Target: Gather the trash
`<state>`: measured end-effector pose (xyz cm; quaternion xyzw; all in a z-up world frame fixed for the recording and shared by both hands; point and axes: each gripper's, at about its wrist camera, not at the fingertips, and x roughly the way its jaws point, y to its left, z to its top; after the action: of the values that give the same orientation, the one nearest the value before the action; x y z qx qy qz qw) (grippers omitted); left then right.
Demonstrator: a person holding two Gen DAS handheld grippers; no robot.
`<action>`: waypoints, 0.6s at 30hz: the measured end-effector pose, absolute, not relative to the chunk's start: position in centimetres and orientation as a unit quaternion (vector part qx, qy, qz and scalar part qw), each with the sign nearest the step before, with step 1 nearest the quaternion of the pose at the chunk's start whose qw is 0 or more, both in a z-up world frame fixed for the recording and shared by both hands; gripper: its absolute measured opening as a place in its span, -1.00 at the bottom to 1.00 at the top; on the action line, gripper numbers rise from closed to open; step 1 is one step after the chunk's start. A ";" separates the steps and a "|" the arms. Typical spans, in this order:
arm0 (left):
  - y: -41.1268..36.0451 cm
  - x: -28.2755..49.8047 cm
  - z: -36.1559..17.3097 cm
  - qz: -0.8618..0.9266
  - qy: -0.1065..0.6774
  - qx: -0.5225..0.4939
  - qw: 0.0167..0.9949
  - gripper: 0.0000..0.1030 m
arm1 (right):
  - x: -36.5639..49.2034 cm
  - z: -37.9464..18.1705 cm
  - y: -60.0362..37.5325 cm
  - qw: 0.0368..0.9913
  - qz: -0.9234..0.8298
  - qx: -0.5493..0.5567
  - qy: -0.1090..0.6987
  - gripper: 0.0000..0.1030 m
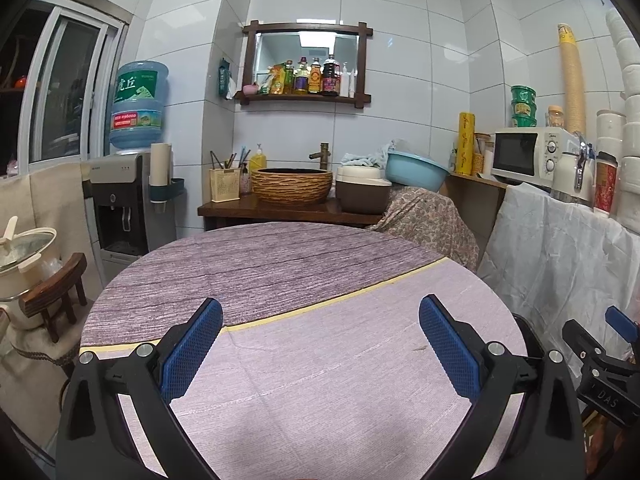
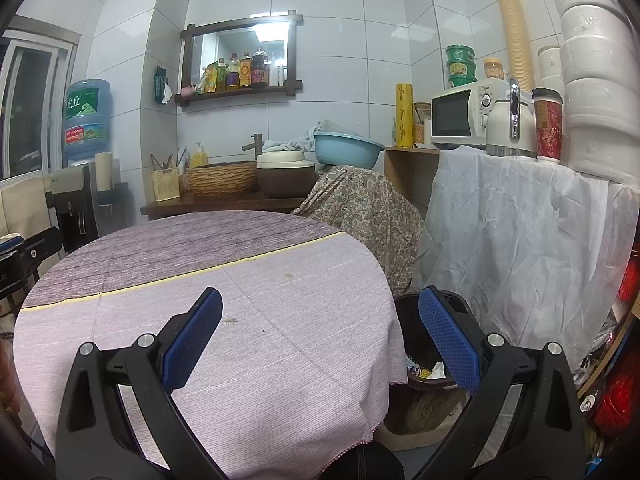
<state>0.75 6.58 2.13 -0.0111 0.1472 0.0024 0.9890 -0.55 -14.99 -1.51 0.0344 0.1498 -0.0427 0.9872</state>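
Spreading wide and empty above the round table's lilac woven cloth (image 2: 280, 320), the left gripper (image 1: 320, 344) and right gripper (image 2: 320, 336) are best swept over the small brown crumbs (image 2: 229, 321), while crumpled wrappers (image 2: 430, 371) are seen already lying in the dark bin (image 2: 412, 320) just beside the table.
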 end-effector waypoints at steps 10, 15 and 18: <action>6.0 0.7 2.3 -0.001 0.151 -0.004 0.989 0.89 | -0.5 -1.8 -14.9 0.987 -0.042 0.036 0.152 0.89; 6.0 0.7 2.3 -0.003 0.151 -0.004 0.988 0.89 | -0.5 -1.8 -14.9 0.987 -0.041 0.036 0.153 0.89; 5.8 0.6 2.3 -0.001 0.152 -0.003 0.988 0.89 | -0.5 -1.8 -14.9 0.987 -0.042 0.036 0.152 0.89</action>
<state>0.64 5.82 2.32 -0.0030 0.1525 -0.0014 0.9883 -0.52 -14.89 -1.78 0.0362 0.1519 -0.0416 0.9869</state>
